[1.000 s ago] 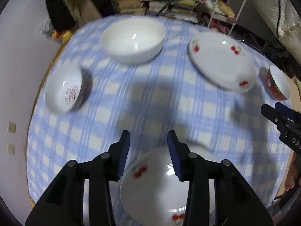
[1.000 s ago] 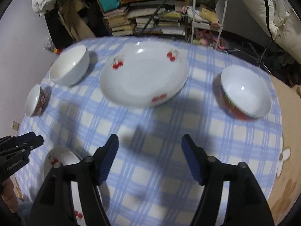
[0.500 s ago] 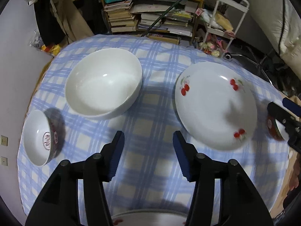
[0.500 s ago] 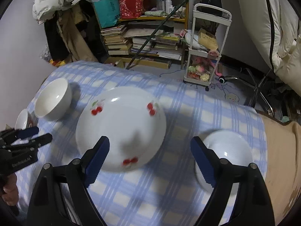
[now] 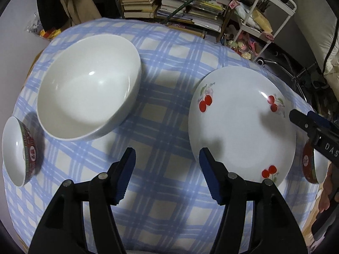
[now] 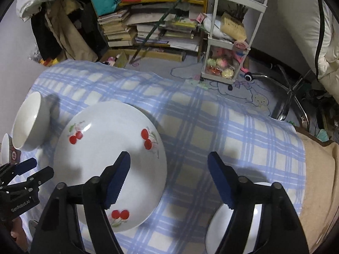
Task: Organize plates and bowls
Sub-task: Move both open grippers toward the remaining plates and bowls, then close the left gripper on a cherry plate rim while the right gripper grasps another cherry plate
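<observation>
Both tongs apart above the checked counter (image 5: 169, 114), nothing between the blue pads.

Left tongs (image 5: 166, 158) just been opening, over bare cloth between the white bowl (image 5: 89, 93) at 10 o'clock and the cherry plate (image 5: 241, 127) at 2 o'clock, right pad tip just at the plate's near rim. Small red-rimmed bowl (image 5: 18, 150) at 9 o'clock, beside the white bowl; another red bowl (image 5: 310, 163) at 3 o'clock, partly behind the right tongs (image 6: 168, 165). Right tongs just been closing somewhat, still wide: left pad over the cherry plate (image 6: 110, 156), right pad over cloth, with a bowl (image 6: 254, 218) at 5 o'clock, half hidden by the arm. All dishes resting upright on the counter, apart from one another.
</observation>
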Demonstrator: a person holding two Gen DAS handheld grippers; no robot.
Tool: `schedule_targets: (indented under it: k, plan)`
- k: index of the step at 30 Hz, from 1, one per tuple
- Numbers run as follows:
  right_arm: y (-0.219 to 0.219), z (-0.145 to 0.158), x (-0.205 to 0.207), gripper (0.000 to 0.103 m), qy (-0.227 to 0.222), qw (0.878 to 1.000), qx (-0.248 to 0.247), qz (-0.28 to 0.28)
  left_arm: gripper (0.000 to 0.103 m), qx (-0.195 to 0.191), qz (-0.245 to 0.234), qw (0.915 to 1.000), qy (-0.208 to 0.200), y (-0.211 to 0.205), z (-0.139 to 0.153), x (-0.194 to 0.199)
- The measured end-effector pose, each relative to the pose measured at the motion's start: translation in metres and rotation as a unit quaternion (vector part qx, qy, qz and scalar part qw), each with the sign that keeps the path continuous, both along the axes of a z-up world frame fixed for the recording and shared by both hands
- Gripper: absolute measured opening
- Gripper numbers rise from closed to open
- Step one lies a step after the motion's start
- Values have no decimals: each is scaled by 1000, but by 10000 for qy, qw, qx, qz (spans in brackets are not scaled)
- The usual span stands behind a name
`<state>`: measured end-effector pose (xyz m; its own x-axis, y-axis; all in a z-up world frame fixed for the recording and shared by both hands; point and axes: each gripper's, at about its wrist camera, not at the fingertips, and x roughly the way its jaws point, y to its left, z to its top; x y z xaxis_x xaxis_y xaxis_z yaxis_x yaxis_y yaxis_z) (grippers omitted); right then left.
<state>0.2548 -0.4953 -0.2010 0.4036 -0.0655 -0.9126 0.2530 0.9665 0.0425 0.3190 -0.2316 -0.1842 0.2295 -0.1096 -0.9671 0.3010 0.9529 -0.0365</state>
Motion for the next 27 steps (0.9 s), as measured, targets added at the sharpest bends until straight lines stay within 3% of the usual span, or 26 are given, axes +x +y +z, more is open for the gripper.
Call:
schedule_targets:
  k: [4, 8, 10, 11, 13, 15, 20, 27]
  plan:
    - [-2, -8, 4, 73, 150, 9999, -28, 75, 61, -137, 177, 9997, 99, -2, -7, 4]
    - [-2, -14, 8, 56, 264, 9995, -46, 145, 58, -376, 223, 9990, 105, -5, -11, 5]
    - [-2, -19, 9, 40, 362, 9992, 72, 143, 42, -424, 148, 9989, 119, -9, -14, 6]
    - [-1, -21, 9, 29, 391, 9991, 116, 137, 39, -436, 91, 9989, 149, -12, -15, 6]
    - [1, -23, 8, 25, 381, 9989, 241, 83, 36, -509, 8, 9986, 106, -15, -15, 7]
    - [5, -24, 7, 14, 358, 9987, 324, 136, 26, -543, -121, 9983, 144, -21, -15, 9]
    - [7, -22, 5, 14, 361, 9988, 312, 128, 18, 3, -426, 9988, 239, -32, -15, 11]
    - [17, -16, -4, 13, 565, 9980, 241, 166, 18, 82, -588, 9979, 268, -26, -6, 1]
